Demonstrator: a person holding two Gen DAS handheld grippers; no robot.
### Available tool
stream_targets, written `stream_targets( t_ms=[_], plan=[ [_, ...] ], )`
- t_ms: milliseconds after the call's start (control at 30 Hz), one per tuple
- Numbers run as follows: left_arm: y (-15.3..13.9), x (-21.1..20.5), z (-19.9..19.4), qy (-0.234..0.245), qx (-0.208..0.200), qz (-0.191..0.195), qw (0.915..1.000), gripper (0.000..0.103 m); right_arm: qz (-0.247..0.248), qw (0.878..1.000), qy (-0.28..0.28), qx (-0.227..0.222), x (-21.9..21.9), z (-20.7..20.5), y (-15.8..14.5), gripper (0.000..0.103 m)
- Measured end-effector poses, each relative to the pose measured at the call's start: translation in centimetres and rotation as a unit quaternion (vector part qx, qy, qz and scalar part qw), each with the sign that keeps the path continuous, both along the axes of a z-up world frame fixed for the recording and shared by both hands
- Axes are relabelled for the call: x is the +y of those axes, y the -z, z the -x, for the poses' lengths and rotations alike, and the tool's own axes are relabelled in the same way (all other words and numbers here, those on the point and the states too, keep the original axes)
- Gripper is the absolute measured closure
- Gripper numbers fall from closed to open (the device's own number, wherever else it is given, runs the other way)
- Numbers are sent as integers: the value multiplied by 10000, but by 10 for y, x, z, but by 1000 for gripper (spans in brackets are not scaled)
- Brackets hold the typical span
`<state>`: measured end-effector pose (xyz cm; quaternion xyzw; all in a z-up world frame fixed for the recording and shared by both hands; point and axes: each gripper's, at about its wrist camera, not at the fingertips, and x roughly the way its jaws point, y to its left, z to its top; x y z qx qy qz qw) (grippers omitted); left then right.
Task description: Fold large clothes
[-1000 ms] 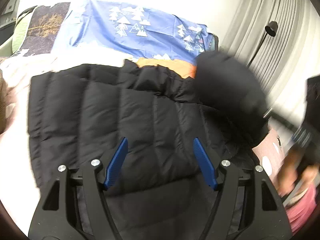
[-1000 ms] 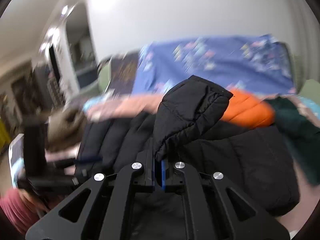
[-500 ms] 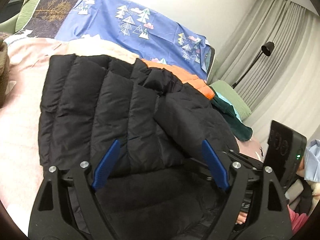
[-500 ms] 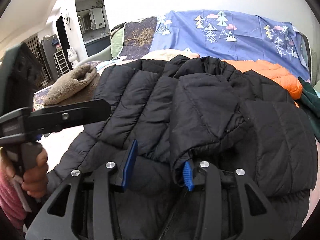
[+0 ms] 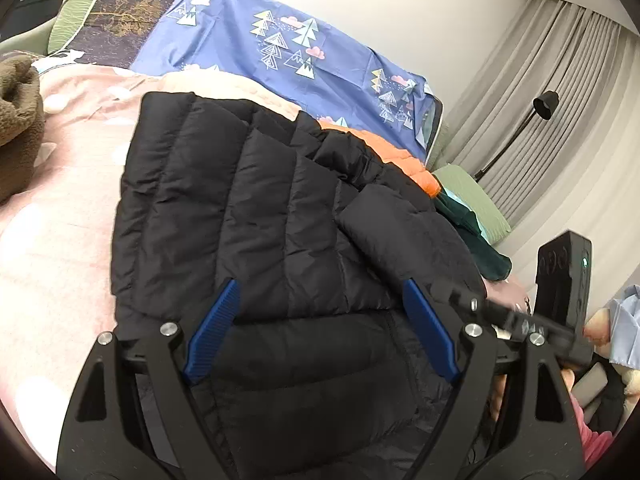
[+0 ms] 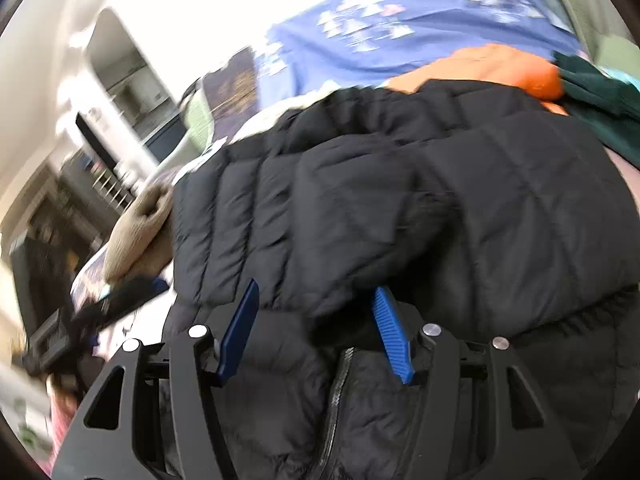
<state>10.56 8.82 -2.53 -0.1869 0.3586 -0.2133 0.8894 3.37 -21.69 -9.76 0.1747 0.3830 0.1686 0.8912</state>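
Left wrist view: lying across the bed, jacket with sleeve already folded over; remaining folds pending. Left gripper gaping wide, gripping nothing. Right gripper just opening, letting go, jacket edge sitting loose between jaws.

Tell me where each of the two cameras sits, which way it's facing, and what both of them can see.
Left wrist view: sits on the left claw, jaws open, looking down over the black puffer jacket toward the blue tree-print cover; the right claw and a hand show at the right edge.
Right wrist view: sits on the right claw, jaws just opened off the folded-over sleeve, facing the same way; blurred.
Shared: jacket, orange garment, blue cover, brown blanket.
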Motion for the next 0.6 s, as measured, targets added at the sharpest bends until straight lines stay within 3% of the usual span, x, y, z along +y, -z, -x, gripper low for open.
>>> stream_targets(
  t_ms=[67, 133, 233, 333, 467, 600],
  plan=[
    [-2, 5, 4, -59, -20, 32, 10000, 18, 51, 9998, 34, -205, 9, 2, -7, 44],
    [-4, 10, 6, -112, -38, 115, 9999, 18, 150, 9978, -485, -427, 29, 7, -13, 44],
    [-7, 19, 8, -155, -66, 263, 9995, 18, 361, 9808, -1692, -896, 71, 28, -20, 44],
    [-11, 25, 11, -171, -100, 359, 9992, 17, 684, 9659, -2233, -1119, 93, 46, -20, 44],
    [-4, 25, 7, -61, 53, 488, 9988, 15, 925, 9670, -2161, -985, 94, 49, -12, 44],
    [16, 7, -6, -29, 406, 112, 9991, 16, 933, 9764, -1804, -737, 74, 47, -5, 44]
  ],
)
